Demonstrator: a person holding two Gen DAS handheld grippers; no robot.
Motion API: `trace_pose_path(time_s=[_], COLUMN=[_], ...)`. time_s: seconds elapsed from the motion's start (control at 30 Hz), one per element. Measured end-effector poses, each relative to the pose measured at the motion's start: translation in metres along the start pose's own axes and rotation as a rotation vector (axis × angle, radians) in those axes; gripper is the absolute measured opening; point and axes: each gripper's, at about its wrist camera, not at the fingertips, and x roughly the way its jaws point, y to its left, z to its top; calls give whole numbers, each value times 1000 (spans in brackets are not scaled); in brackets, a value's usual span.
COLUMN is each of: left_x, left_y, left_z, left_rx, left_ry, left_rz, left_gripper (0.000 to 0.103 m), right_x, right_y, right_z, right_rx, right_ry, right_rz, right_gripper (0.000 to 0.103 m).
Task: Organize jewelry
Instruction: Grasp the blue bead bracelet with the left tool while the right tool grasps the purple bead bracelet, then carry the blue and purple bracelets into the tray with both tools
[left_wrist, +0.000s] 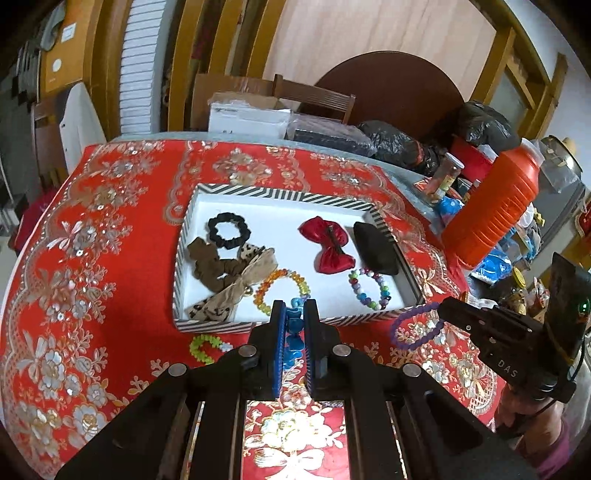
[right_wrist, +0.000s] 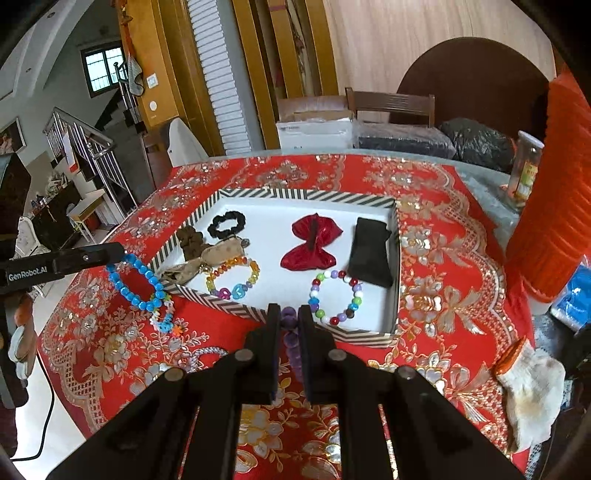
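A striped box (left_wrist: 269, 193) (right_wrist: 396, 266) with a white floor holds scrunchies, a red bow (left_wrist: 327, 242) (right_wrist: 312, 242), a black pouch (right_wrist: 369, 251) and two multicoloured bead bracelets (left_wrist: 282, 291) (right_wrist: 336, 297). My left gripper (left_wrist: 294, 314) is shut on a blue bead bracelet (left_wrist: 293, 332) (right_wrist: 138, 282), held above the cloth just before the box's near wall. My right gripper (right_wrist: 289, 315) is shut on a purple bead bracelet (right_wrist: 291, 332) (left_wrist: 417, 325), also lifted at the box's near edge. A green-yellow flower bracelet (left_wrist: 207, 347) (right_wrist: 164, 319) lies on the cloth.
The red floral tablecloth (left_wrist: 92, 258) covers the table. An orange jug (left_wrist: 491, 210) (right_wrist: 550, 206), a jar (right_wrist: 524, 166) and clutter stand at the right. A white glove (right_wrist: 532, 391) lies near the right edge. Another pale bracelet (right_wrist: 207, 354) lies by my right gripper.
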Motion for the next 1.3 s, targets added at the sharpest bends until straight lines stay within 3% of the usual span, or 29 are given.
trace_pose_path(time_s=[0.6,1.3], left_x=[30,72], left_y=[-19,0], left_z=[20,58], left_rx=[64,71], left_ry=[-8,0], left_rz=[70,143], left_gripper=[17,17], right_x=[6,64], right_y=[3,16], right_z=[27,58], right_rx=[-34,-20], right_ry=[-4,43], right_rz=[-19,-5], right_gripper=[9,9])
